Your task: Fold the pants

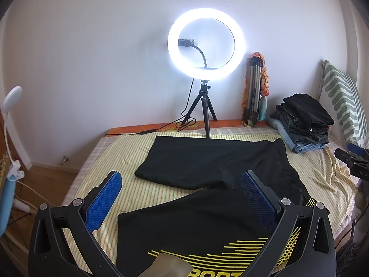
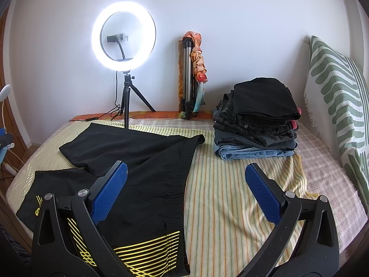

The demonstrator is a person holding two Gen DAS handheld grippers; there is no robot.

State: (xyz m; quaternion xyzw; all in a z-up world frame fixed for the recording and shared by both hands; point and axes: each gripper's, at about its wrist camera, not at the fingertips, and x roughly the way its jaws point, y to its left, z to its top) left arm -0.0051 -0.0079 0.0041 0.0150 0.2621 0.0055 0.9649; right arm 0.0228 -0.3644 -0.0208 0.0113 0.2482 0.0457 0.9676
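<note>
Both grippers, left gripper (image 1: 182,198) and right gripper (image 2: 185,191), hover wide open and empty over black pants (image 2: 147,168) spread on the bed (image 2: 230,184); thin, limp fabric probably grips best at waistband or hems.

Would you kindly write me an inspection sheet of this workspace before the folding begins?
Surface: bed under a yellow striped sheet, lightly wrinkled.
Job's things: black pants with yellow line print, spread out, legs apart, not yet folded.
Clutter: stack of folded dark and denim clothes; green patterned pillow upright.
Grippers: left gripper and right gripper both open, holding nothing.
Cables: black cable trailing from the lit ring light on a small tripod.
Surroundings: white wall; folded silver tripod draped with an orange scarf.
</note>
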